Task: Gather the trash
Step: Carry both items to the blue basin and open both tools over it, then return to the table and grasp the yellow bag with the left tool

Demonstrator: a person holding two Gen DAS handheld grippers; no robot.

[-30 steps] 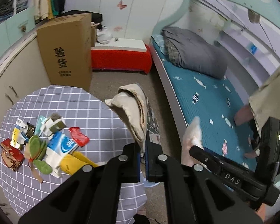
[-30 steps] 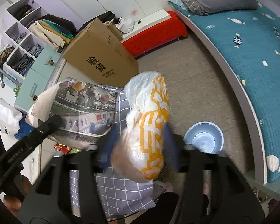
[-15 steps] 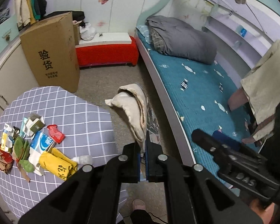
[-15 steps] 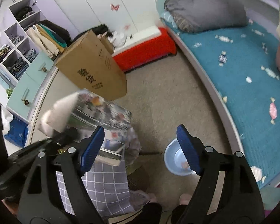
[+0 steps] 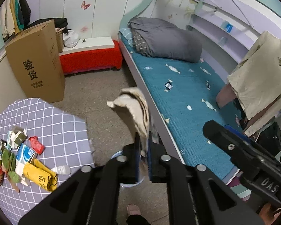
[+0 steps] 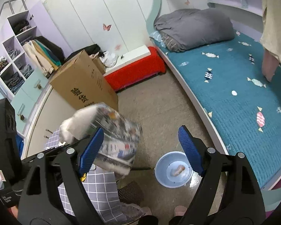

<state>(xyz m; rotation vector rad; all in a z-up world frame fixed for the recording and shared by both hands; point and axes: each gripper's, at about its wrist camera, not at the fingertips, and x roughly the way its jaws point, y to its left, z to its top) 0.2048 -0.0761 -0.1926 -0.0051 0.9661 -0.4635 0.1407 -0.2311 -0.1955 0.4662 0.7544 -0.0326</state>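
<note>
Left wrist: left gripper [image 5: 142,146] fingers loosening round bag [image 5: 134,112]; wrappers [image 5: 18,157] on checked table [image 5: 61,127]; right gripper [image 6: 140,146] wide, empty.

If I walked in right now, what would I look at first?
Probably the printed bag dangling between the left gripper fingers, above the floor beside the checked table. Then the heap of bright wrappers on that table, and the blue basin on the floor under the wide-open, empty right gripper.
</note>
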